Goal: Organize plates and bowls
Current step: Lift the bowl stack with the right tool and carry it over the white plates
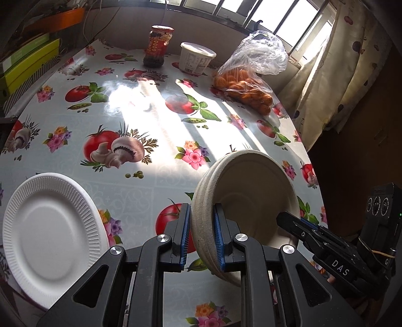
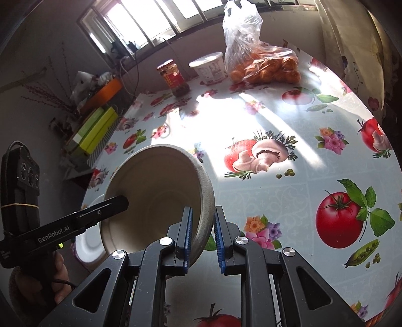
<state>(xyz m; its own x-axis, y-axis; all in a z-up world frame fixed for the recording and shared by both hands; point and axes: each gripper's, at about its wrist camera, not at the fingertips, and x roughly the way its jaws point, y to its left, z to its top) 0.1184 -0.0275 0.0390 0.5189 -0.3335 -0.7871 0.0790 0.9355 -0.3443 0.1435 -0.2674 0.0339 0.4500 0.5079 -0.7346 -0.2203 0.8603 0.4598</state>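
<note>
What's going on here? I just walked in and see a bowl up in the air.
A person holds a gripper in each hand, and both are clamped on the rim of a beige bowl. The left gripper and right gripper pinch opposite sides, holding it tilted above the table. A white plate lies on the table, untouched.

Round bench (image 1: 140, 191) under glossy oilcloth printed with tomatoes, mushrooms, flowers. Barred window (image 1: 273, 17) behind it, sun falling in stripes across the cloth. Patterned curtain (image 1: 344, 75) at the window's side. Green boxes (image 2: 96, 130) stacked beside the bench; wall grey.
</note>
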